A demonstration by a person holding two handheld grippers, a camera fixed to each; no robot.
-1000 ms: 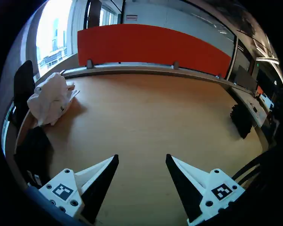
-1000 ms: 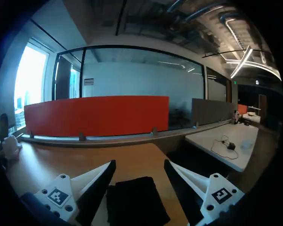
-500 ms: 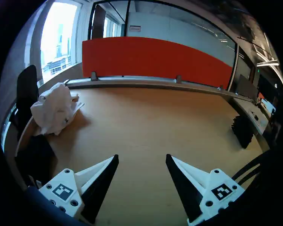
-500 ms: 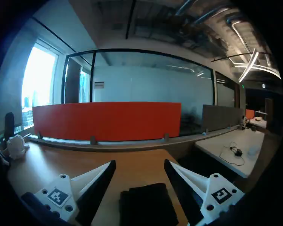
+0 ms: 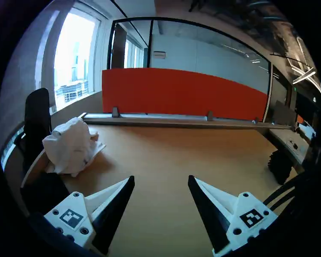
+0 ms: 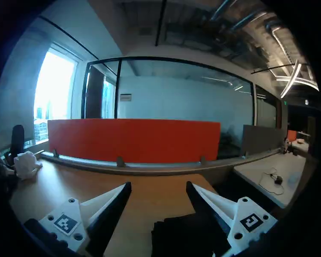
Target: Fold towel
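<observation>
- Here, a wide wooden surface (image 5: 173,158) is seen in the left gripper view, with a long orange wall (image 5: 182,94) set along its far edge.
- The left gripper (image 5: 160,177) is held over the near part of this surface. Its fingers (image 5: 113,205) are spread wide, and nothing is held between them.
- A white towel (image 5: 70,145) is heaped in a crumpled pile at the far left of the surface, well apart from the fingers.
- A black chair (image 5: 34,120) is placed just behind the pile, next to a big bright window (image 5: 75,64).
- A dark folded stack (image 5: 280,165) is seen at the right edge of the surface, far from the white pile.
- In the right gripper view, the right gripper (image 6: 158,184) is held up over the same surface (image 6: 152,192). Its fingers (image 6: 109,210) are spread wide too, and nothing is gripped.
- The dark folded stack (image 6: 182,233) is seen low down between these fingers, partly hidden behind one of them. It cannot be told if it is touched.
- The white towel (image 6: 25,165) is seen small and far off at the left, by the chair (image 6: 17,139).
- The orange wall (image 6: 135,139) is seen straight ahead, with a glass wall behind it.
- A white desk (image 6: 254,171) with a thin cable (image 6: 274,177) on it is seen off to the right.
</observation>
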